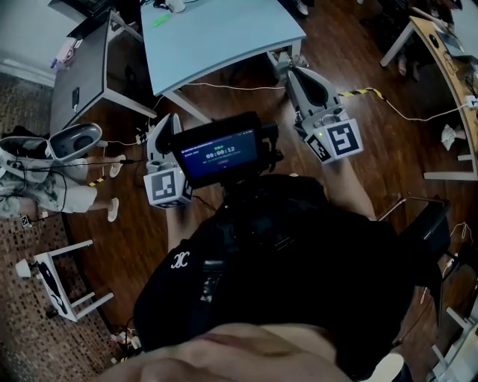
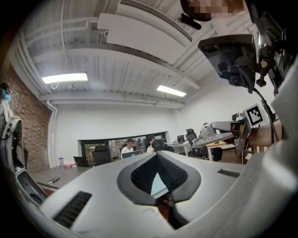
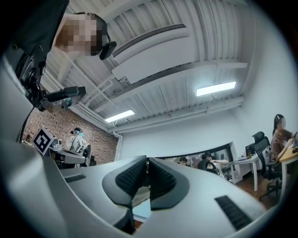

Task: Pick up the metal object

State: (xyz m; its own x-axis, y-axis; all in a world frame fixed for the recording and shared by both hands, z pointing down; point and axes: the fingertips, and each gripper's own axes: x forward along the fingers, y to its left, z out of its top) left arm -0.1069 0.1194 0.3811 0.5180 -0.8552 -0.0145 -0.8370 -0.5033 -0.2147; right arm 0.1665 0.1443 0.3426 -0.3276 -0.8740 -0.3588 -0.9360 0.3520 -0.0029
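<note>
No metal object shows in any view. In the head view my left gripper and right gripper are held in front of the body, on either side of a chest-mounted screen, both over the wooden floor just short of the light blue table. In the left gripper view the left gripper points up at the room and ceiling, its tips touching with nothing between them. The right gripper also points up into the room, jaws together except for a thin slit, and holds nothing.
A small green thing lies on the blue table's far side. A grey desk stands at the left, a white stool at lower left, and another person beside it. Cables cross the floor.
</note>
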